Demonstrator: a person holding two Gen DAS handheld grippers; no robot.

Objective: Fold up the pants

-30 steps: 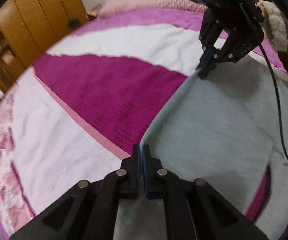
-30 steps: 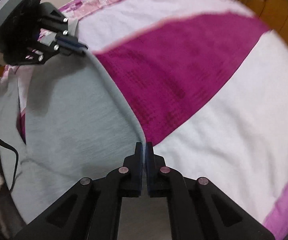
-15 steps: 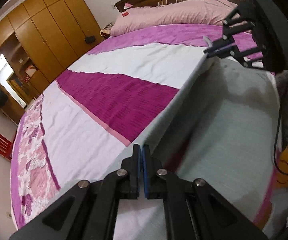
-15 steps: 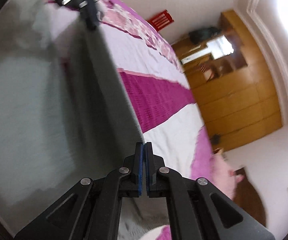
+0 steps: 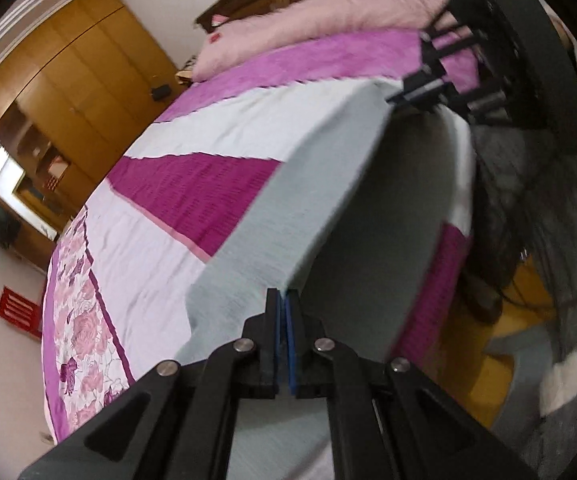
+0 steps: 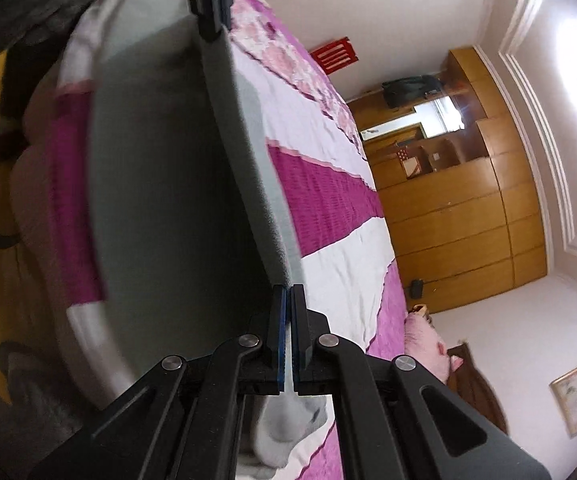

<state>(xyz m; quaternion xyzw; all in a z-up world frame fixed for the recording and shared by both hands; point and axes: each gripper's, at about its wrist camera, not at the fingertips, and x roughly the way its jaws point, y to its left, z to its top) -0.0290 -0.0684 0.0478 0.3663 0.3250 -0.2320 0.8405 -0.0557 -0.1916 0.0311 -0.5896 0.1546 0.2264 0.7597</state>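
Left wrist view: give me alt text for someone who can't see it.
The left tool is shut on an edge of the grey pants, lifted over a pink and white bed. The right tool pinches the same edge farther along.

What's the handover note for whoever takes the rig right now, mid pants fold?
Left tongs: shut on one end of the grey pants' edge.
Right tongs: shut on the other end of that edge.
Pants: edge stretched taut between both tongs, lifted above the striped bedspread; the rest hangs down to the bed.
Done: both grips, the lift.
Left: carry the edge across, lay it flat, release.
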